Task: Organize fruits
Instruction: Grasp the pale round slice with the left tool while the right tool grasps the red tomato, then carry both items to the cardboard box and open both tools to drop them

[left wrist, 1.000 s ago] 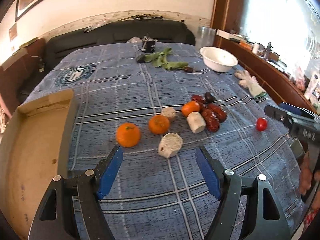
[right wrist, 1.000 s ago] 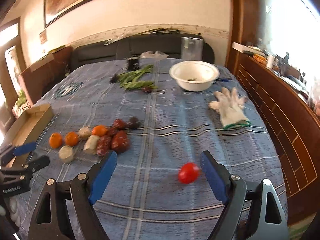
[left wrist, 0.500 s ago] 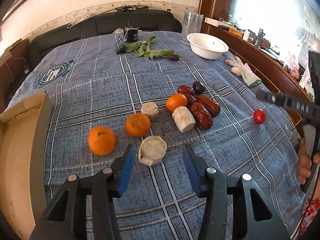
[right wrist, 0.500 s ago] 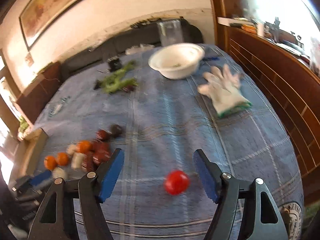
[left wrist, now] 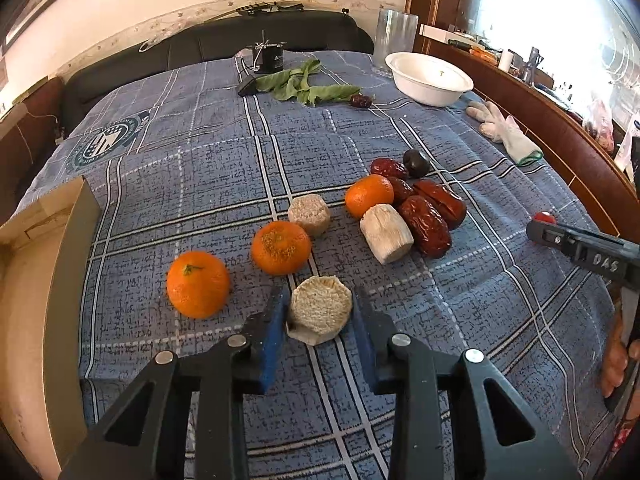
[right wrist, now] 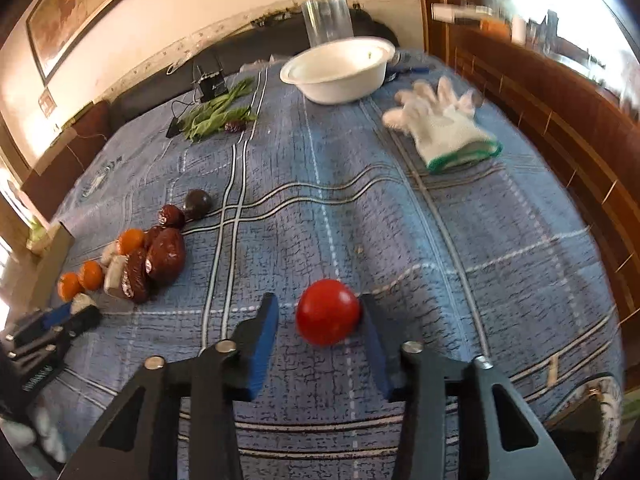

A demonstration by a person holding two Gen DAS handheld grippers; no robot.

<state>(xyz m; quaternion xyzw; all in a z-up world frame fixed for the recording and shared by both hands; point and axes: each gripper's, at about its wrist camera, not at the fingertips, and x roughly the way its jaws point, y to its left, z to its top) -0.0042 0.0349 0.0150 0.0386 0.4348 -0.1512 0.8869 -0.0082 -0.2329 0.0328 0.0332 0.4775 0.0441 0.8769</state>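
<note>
closing on 2 items at once: left gripper with both blue pads against the sides of the nearest pale cut chunk, jaws having just been narrowing onto it, chunk resting on the blue plaid cloth just beside the front orange; right gripper with jaws having just been closing around the red tomato, right pad touching it, left pad apart from it by a sliver of cloth, so not yet a full pinch, tomato lying alone well apart from the main cluster. step in hand, by judgement: securing a grasp on each before carrying off for sorting. next move calls for finishing the squeeze on the tomato gently, since soft and round and likely to roll, then lifting both clear, perhaps toward the cardboard box at left or the white bowl at the far side. counted in the left view: 3 oranges, 3 pale chunks, 1 tomato, 1 dark round fruit, about 4 red dates in the cluster plus 1 by the green leaves, 1 glove.
</note>
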